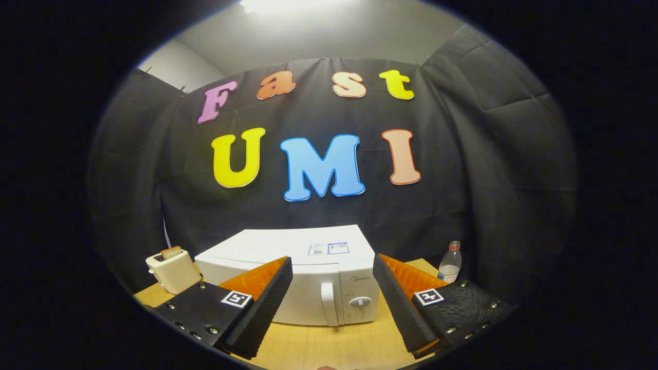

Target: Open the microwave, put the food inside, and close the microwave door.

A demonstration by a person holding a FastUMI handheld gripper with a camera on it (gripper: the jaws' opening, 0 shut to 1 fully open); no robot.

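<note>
Far left, on the wooden table (pixel 318 349): a cream toaster (pixel 172 272) with 1 slice of toast (pixel 171 252) standing up out of its slot. It sits just beside the microwave's left end, a little apart from it.

Centre: white microwave (pixel 308 277), door shut, standing on the table against the black cloth wall (pixel 128 195). Top panel carries 2 small stickers (pixel 329 248) side by side, 1 pale, 1 with a blue band; print too small to make out. Front shows a vertical white door handle (pixel 329 303), and to its right a control strip with 1 round dial (pixel 360 302). A grey brand mark sits above the dial, looks like "Midea", though it is small and soft. Door window is mostly hidden behind the left finger.

Gripper (pixel 333 303): fingers spread wide, holding nothing, apart from the microwave. The handle and dial show in the gap between them, just ahead of the tips. Each finger carries 1 square black-and-white marker tag.

Right: clear plastic bottle (pixel 451 262), red cap, white label band, upright on the table near the microwave's right end, beyond the right finger.

No food item for the microwave can be picked out, other than the toast.
</note>
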